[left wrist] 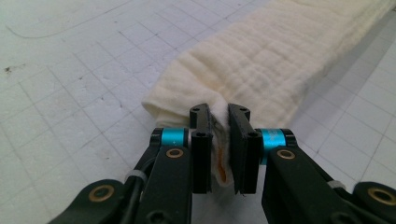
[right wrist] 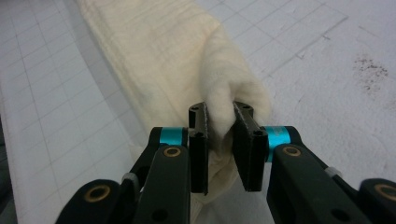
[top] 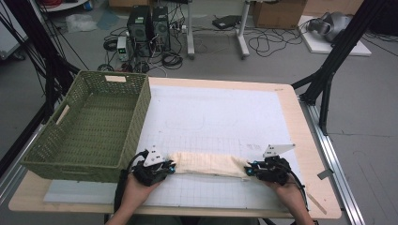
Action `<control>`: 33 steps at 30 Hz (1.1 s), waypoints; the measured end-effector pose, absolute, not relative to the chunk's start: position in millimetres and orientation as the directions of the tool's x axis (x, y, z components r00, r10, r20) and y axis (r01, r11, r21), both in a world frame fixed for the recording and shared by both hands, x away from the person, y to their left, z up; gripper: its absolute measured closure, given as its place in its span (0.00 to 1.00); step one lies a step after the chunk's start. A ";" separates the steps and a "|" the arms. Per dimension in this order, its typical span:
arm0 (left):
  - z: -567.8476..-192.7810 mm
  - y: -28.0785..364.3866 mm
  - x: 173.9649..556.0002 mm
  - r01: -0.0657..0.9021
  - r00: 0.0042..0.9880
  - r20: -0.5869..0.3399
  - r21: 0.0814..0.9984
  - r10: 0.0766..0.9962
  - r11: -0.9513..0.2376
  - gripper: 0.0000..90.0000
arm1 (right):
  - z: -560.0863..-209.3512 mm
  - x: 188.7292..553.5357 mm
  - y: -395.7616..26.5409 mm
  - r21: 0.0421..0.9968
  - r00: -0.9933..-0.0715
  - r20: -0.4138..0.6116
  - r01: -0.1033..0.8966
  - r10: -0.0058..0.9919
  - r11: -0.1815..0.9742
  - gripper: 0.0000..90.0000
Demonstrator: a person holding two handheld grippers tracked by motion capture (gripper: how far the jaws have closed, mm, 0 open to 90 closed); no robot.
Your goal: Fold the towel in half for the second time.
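A cream folded cloth [top: 209, 164] lies as a long strip across the near part of the white gridded mat [top: 220, 117]. My left gripper [top: 170, 167] is shut on the cloth's left end; in the left gripper view the black pads [left wrist: 201, 154] pinch a bunched fold of the cloth [left wrist: 261, 60]. At the strip's other end, my right gripper [top: 249, 170] is shut on it. The right gripper view has the cloth [right wrist: 154, 56] squeezed between its pads [right wrist: 247, 149]. A hand holds each gripper from the table's near edge.
A green woven basket [top: 89, 126] stands empty at the left of the table, close to my left gripper. Beyond the table's far edge are computer towers [top: 149, 26], cables and boxes on the floor. A black frame leg [top: 328, 70] rises at the right.
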State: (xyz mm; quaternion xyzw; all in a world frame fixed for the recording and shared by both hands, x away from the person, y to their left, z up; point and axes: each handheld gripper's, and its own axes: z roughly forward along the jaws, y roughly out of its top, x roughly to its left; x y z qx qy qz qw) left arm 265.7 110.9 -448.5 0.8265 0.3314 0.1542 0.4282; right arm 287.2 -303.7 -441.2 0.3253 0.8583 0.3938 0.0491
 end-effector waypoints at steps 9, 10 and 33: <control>-444.0 111.8 256.4 0.419 0.716 -0.015 0.809 0.698 -0.412 0.90 | -436.4 304.6 -302.3 0.711 -0.791 0.138 0.498 0.596 0.496 0.87; -443.4 111.9 255.1 0.419 0.717 -0.013 0.808 0.697 -0.415 0.90 | -435.5 307.9 -302.2 0.712 -0.791 0.135 0.496 0.596 0.497 0.87; -425.9 130.3 232.8 0.351 0.719 0.034 0.844 0.694 -0.404 0.70 | -426.4 326.8 -299.9 0.768 -0.764 0.181 0.504 0.620 0.397 0.54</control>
